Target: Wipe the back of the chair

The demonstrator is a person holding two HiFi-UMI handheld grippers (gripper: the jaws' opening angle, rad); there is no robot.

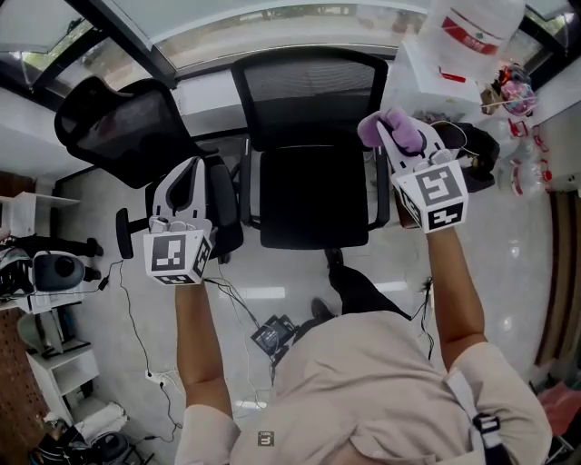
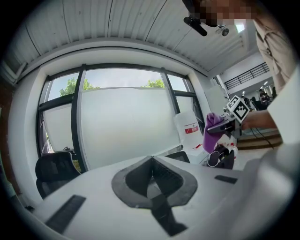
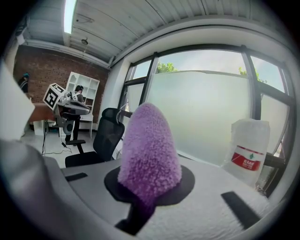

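Observation:
A black office chair stands in front of me, its mesh back point(image 1: 309, 86) toward the window and its seat point(image 1: 313, 204) toward me. My right gripper point(image 1: 388, 129) hovers beside the chair's right edge, level with the back, shut on a fluffy purple cloth point(image 1: 374, 127). In the right gripper view the cloth point(image 3: 150, 145) bulges up from that gripper point(image 3: 149, 187). My left gripper point(image 1: 186, 174) is left of the chair, shut and empty point(image 2: 151, 161). The left gripper view shows the cloth point(image 2: 210, 131) hanging from the right gripper.
A second black mesh chair point(image 1: 127, 127) stands close on the left, next to my left gripper. A white bag with a red label point(image 1: 467, 27) and clutter sit at the right by the window. Cables point(image 1: 136, 354) trail over the floor; white shelves point(image 1: 54, 354) are at lower left.

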